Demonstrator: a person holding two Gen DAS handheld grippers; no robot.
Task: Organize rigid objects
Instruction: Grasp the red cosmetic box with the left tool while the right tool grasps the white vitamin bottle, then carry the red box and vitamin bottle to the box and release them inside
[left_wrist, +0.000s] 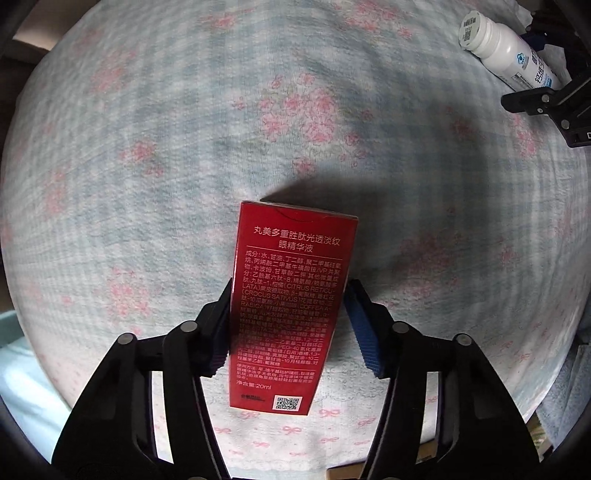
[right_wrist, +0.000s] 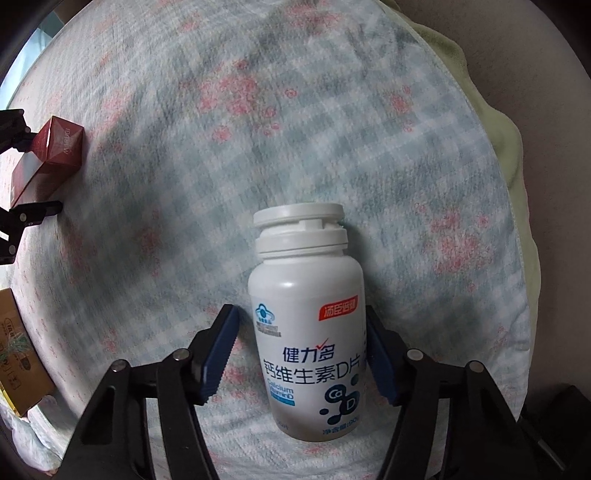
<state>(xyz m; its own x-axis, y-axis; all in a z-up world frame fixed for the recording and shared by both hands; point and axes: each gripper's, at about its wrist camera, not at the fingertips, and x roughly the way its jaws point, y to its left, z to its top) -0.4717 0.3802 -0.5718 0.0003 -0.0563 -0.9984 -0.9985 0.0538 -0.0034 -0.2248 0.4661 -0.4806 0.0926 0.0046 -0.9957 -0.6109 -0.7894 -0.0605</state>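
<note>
A red carton (left_wrist: 295, 240) printed with white text lies on the checked floral cloth (left_wrist: 184, 147). My left gripper (left_wrist: 290, 288) points down over it, both blue pads pressed against its long sides. A white pill bottle (right_wrist: 306, 332) with a white cap lies on the same cloth between the pads of my right gripper (right_wrist: 300, 311). The right pad touches the bottle, while a strip of cloth shows between the left pad (right_wrist: 218, 354) and the bottle. The carton (right_wrist: 55, 147) also shows at the left edge of the right wrist view, and the bottle (left_wrist: 506, 51) at the top right of the left wrist view.
A green blanket (right_wrist: 498, 129) borders the cloth on the right. A brown printed box (right_wrist: 18, 350) sits at the left edge, by crumpled white plastic (right_wrist: 29, 435). A white cloth with pink bows (left_wrist: 295, 432) lies below the carton.
</note>
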